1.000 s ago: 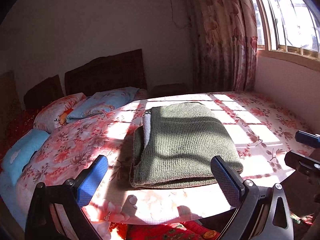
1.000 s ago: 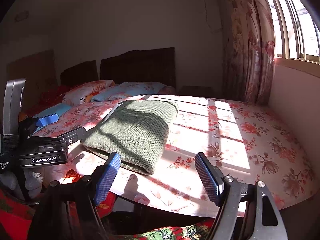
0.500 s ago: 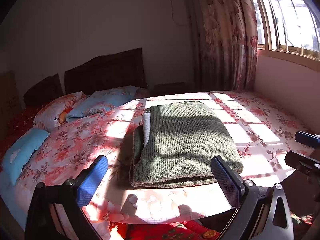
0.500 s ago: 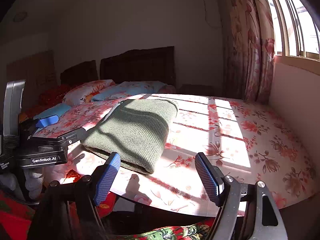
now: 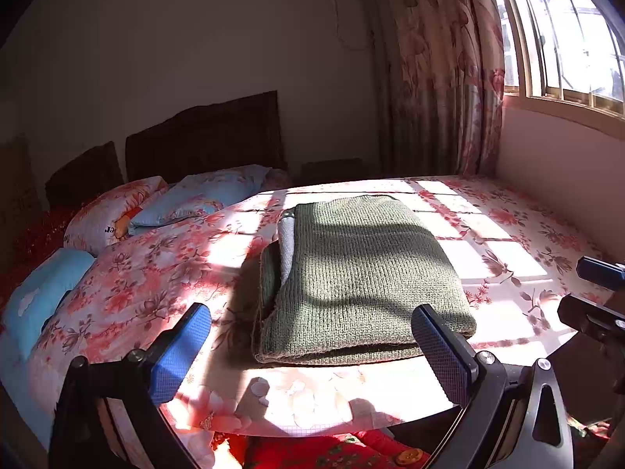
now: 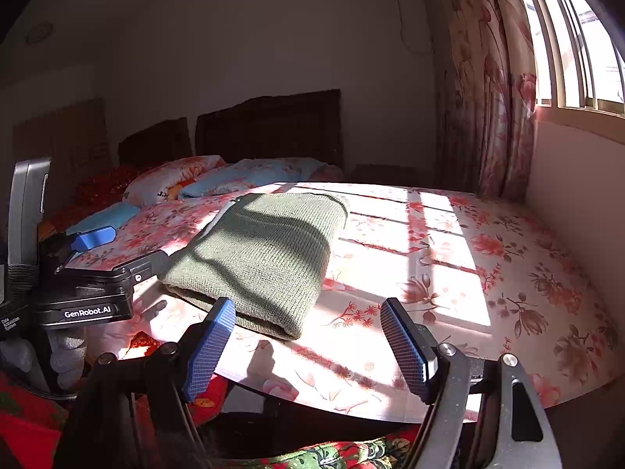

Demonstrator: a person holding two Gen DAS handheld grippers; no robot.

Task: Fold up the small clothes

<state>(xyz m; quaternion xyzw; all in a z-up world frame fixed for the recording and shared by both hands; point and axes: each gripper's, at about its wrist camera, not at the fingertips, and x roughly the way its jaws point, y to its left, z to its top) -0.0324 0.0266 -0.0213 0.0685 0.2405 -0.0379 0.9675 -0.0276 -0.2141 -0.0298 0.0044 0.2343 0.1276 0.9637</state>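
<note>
**Green knit, folded flat on the flowery worktop**

The green knit garment (image 5: 359, 277) lies on the worktop (image 5: 312, 402), which has a flowery cover and stands in front of the bed (image 5: 129, 273). The knit is folded into a thick, neat block. A grey lining (image 5: 286, 242) peeks out along its left edge.

It looks soft and floppy, not stiff. It is thick wool, so I think it is a bit heavy for its size but will not break. The bumpy knit should not slip much between the pads. The layers can slide apart if only the top one is pinched. A good place to take hold is the thick rounded fold at the near edge of the knit, or a near corner, with all the layers together.

Its long side runs away from the near edge of the worktop, toward the pillows (image 5: 164, 211). The rounded fold faces the near edge. The loose layers show on the left side.

The left gripper (image 5: 312, 355) is spread wide and holds nothing. It hangs just in front of the knit's near edge. The right gripper (image 6: 308, 348) is spread wide too, empty, by the knit's near right corner.
</note>
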